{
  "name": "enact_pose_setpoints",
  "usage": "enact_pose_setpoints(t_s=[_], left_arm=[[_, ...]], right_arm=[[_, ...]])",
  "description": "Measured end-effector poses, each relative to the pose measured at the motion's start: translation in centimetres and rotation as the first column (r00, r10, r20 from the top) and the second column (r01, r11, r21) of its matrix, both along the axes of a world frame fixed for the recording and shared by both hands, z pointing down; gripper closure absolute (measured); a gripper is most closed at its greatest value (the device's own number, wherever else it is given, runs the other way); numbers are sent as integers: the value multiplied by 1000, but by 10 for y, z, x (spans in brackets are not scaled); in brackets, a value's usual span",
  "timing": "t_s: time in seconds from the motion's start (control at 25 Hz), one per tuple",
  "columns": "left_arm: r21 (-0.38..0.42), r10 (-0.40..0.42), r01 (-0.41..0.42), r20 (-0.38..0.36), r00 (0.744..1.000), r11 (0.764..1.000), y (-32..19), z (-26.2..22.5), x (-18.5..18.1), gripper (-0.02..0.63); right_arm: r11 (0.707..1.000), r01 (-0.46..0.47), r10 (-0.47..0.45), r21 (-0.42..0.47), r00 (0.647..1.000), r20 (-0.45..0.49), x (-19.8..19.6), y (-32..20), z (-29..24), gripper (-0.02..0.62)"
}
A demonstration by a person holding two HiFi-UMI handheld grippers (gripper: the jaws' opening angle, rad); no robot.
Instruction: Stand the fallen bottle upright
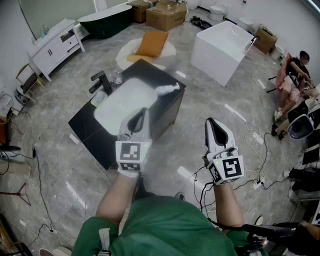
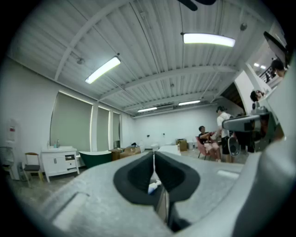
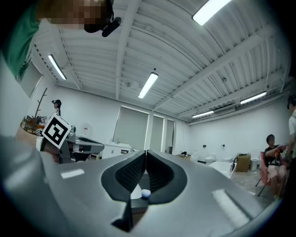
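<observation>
A white bottle point(image 1: 167, 89) lies on its side on the far right corner of the black vanity top point(image 1: 85, 125), beside the white basin point(image 1: 122, 102). My left gripper point(image 1: 143, 111) hovers over the vanity's near edge, its jaws shut and empty, well short of the bottle. My right gripper point(image 1: 210, 121) hangs over the floor to the right of the vanity, also shut with nothing in it. In the left gripper view the jaws point(image 2: 154, 157) meet, and a sliver of the bottle point(image 2: 154, 186) shows below them. The right gripper view shows its closed jaws point(image 3: 146, 153) and the bottle's blue cap point(image 3: 145, 193).
A black faucet point(image 1: 100, 81) and a clear glass point(image 1: 117, 76) stand at the basin's far left. A white bathtub point(image 1: 222, 47), cardboard boxes point(image 1: 165, 15), a white cabinet point(image 1: 52, 47) and seated people point(image 1: 295, 75) ring the room. Cables point(image 1: 250, 150) lie on the floor at right.
</observation>
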State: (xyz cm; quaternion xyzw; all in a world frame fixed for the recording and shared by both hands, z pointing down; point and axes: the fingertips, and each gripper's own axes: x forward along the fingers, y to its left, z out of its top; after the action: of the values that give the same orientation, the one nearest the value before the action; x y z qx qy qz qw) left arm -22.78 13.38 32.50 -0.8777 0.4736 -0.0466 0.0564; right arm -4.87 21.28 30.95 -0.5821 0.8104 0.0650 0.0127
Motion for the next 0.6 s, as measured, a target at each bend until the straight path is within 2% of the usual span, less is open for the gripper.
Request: enact_pose_setpoints(t_s=[0.24, 0.4, 0.6], left_arm=[[6, -51, 51, -5, 999, 999, 90, -9, 66, 600], [5, -74, 74, -2, 997, 997, 128, -15, 89, 600], [20, -72, 72, 8, 997, 997, 148, -24, 109, 600]], right_arm=[[999, 35, -34, -21, 999, 42, 75, 72, 3, 591], [996, 78, -76, -31, 996, 53, 97, 102, 7, 591], [995, 95, -95, -13, 994, 60, 110, 122, -1, 591]])
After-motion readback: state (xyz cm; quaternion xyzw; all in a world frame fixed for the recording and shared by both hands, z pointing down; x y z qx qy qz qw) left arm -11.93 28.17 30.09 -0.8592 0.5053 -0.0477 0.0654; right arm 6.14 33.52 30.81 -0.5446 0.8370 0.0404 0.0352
